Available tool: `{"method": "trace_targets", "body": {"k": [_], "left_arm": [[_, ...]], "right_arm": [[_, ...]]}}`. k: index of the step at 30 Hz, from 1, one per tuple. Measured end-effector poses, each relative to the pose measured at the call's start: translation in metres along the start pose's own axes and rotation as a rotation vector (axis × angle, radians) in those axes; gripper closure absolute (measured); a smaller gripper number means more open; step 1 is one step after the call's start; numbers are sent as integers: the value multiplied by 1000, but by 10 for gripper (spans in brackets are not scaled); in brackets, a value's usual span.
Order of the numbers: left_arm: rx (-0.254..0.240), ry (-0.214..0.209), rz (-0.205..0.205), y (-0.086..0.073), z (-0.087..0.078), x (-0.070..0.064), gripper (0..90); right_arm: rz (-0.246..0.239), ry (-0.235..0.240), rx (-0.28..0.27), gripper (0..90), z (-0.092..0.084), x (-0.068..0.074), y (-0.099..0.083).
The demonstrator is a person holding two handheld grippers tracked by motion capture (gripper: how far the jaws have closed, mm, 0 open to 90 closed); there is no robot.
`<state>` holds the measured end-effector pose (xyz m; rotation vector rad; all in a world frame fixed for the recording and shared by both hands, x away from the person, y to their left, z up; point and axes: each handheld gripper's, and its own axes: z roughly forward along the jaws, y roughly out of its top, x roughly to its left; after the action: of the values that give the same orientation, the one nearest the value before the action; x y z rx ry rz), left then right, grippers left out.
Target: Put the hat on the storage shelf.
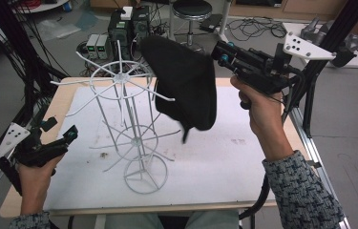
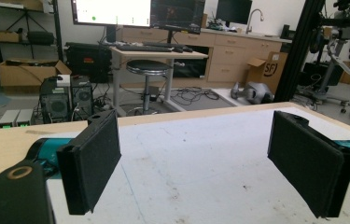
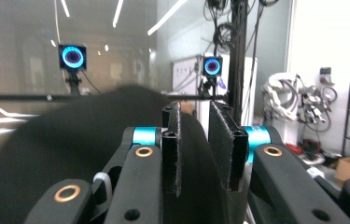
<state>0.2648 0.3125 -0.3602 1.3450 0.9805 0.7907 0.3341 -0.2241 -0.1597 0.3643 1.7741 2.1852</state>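
at centre frame: white wire hat rack with spoked rings and out-pointing arms, standing upright on the white table mat
upper middle of the high view: black fabric cap hanging in the air, just right of the rack's top ring and its arms; whether it brushes an arm tip i cannot tell
right gripper: at the upper right, jaws clenched on the cap's edge; in the right gripper view the dark cloth sits pinched between the two pads
left gripper: at the lower left, resting low by the mat's edge, jaws spread wide with nothing between them; in the left gripper view just bare mat lies past the pads
done so far: cap is lifted and carried up to rack height
left to do: by my reading, the cap isn't yet hung; it needs to be lowered over an arm or the top and let go
progress: roughly midway, approach made, placement pending
risk: light rack could tip if the cap drags an arm
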Motion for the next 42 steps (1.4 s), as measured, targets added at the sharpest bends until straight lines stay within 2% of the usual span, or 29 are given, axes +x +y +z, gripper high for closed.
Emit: {"method": "trace_targets", "body": {"k": [2, 8, 15, 16, 19, 20, 21, 22, 23, 24, 25, 26, 27, 28, 30, 31, 36, 39, 40, 42], "left_arm": [[2, 1, 3, 0, -1, 0, 171], [-2, 4, -1, 1, -2, 1, 171], [-4, 6, -3, 1, -2, 2, 171], [-4, 6, -4, 1, -2, 2, 171], [-2, 5, -1, 1, -2, 2, 171], [-2, 5, -1, 1, -2, 2, 171], [-3, 6, -2, 1, -2, 2, 171], [-3, 6, -2, 1, -2, 2, 171], [-3, 6, -2, 1, -2, 2, 171], [-3, 6, -3, 0, -2, 2, 171], [-2, 7, -2, 0, -1, 2, 170], [-1, 7, -2, 0, -1, 2, 170], [-1, 7, -2, 0, -1, 1, 170], [-2, 5, -4, 0, 0, 1, 171], [0, 4, -2, 0, 0, 1, 170], [2, 4, 0, 0, 0, 1, 171], [3, 0, -2, -1, 4, 0, 171], [6, -9, 1, -1, 7, -2, 171], [6, -9, 1, -1, 7, -2, 170], [8, -12, 3, -1, 9, -2, 170]], "right_arm": [[-7, -4, 15, 734, 1, 1, -5], [0, -17, 13, 708, -2, -1, -12], [-50, -99, 17, 633, -17, -6, -15], [-55, -136, 13, 613, -27, -9, -17], [-51, -192, 19, 568, -41, -16, -22], [-51, -192, 19, 568, -41, -16, -22], [-53, -229, 27, 543, -50, -19, -26], [-53, -229, 27, 543, -50, -19, -26], [-65, -268, 33, 497, -60, -22, -31], [-65, -268, 33, 497, -60, -22, -31], [-73, -315, 49, 469, -69, -25, -36], [-73, -315, 49, 469, -69, -25, -36], [-81, -357, 67, 410, -79, -27, -41], [-77, -382, 74, 403, -84, -28, -44], [-82, -393, 76, 390, -87, -29, -47], [-92, -433, 92, 346, -97, -31, -53], [-104, -514, 140, 277, -117, -33, -70], [-129, -569, 164, 236, -129, -33, -81], [-129, -569, 164, 236, -129, -33, -81], [-149, -614, 186, 212, -136, -32, -90]]}}
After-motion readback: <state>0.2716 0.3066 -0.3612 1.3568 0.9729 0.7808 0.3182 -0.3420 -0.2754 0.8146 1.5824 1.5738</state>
